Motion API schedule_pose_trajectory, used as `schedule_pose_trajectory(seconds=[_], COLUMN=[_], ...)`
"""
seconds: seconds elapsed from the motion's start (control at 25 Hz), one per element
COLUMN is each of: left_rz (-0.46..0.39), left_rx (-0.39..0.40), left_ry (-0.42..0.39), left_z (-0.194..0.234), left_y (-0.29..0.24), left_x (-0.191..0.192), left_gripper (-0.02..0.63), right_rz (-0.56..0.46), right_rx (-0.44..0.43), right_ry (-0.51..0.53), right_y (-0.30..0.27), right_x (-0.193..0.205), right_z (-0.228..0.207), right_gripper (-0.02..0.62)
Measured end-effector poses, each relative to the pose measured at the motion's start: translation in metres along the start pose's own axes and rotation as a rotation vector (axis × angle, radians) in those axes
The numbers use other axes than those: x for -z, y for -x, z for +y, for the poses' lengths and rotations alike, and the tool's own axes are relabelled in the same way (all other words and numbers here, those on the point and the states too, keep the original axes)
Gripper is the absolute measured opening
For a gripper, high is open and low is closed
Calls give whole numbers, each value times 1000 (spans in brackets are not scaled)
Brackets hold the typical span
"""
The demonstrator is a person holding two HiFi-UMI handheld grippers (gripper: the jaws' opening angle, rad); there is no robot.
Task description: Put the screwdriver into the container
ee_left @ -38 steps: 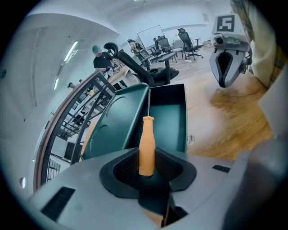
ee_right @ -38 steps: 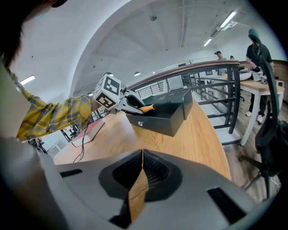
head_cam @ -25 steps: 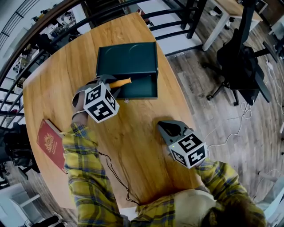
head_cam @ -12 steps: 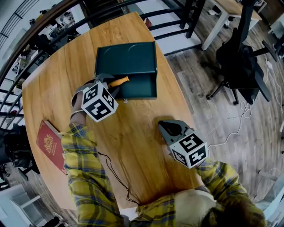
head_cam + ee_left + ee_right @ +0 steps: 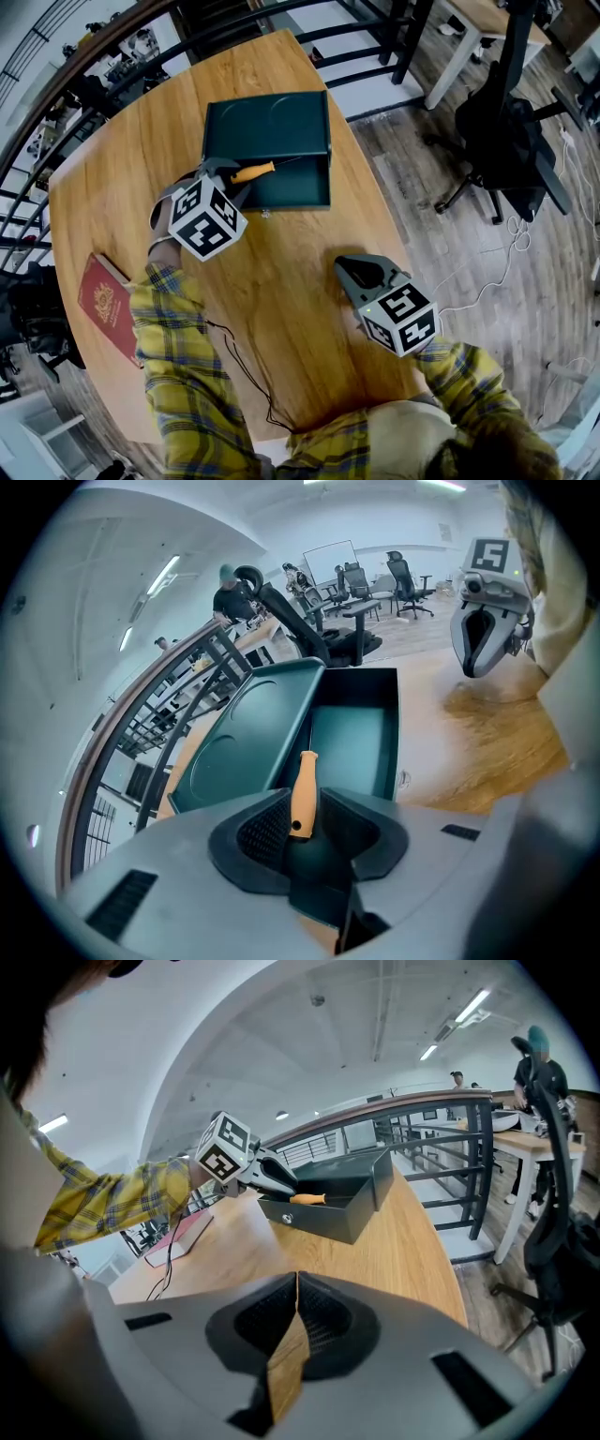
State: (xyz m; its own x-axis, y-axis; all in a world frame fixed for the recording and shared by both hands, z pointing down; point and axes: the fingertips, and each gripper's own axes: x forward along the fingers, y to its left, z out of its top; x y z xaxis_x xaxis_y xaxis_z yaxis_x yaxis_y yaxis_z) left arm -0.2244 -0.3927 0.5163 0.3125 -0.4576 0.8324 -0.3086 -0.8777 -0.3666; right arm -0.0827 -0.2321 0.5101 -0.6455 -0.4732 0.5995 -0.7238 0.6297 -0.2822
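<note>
left hand-held gripper (image 5: 232,176) is at the left end of the open container (image 5: 267,127), pointing steeply down into it. its jaws sit either side of the orange handle of the screwdriver (image 5: 255,172). jaws apart, they've just been closing a little, but a gap shows beside the handle on one side, so no clamp. the handle may touch the other pad.

the screwdriver lies over the container's open tray, close to the hinge side. handle is at the left between the jaws, thin shaft running right along the raised lid. can't tell if it rests flat on the tray bottom.

the container is dark green, lid flipped open to the far side, latch on its near wall. it stands on the wooden worktop (image 5: 281,281).

right hand-held gripper (image 5: 352,269) hovers over the near right part of the worktop, well apart from the container. jaws together, nothing between them.

red booklet (image 5: 105,305) lies at the worktop's left edge. a thin black cable (image 5: 244,370) trails across the near side.
</note>
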Motion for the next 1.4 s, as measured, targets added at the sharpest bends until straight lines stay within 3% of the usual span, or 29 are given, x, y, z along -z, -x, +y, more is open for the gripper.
schedule_pose_trajectory(seconds=[0.64,1.04,1.4], left_rz=[-26,-43,-94], left_rx=[-48,-86,-129], left_ry=[61,62,119], left_z=[-19,-44,-78], left_y=[34,63,92], left_x=[-10,-27,-50], left_gripper=[36,29,24], right_rz=[-47,-82,-116], right_rx=[7,3,-6], right_ry=[14,34,58], right_y=[26,52,79], right_x=[-3,-1,-1], right_z=[13,27,38], right_gripper=[66,66,66])
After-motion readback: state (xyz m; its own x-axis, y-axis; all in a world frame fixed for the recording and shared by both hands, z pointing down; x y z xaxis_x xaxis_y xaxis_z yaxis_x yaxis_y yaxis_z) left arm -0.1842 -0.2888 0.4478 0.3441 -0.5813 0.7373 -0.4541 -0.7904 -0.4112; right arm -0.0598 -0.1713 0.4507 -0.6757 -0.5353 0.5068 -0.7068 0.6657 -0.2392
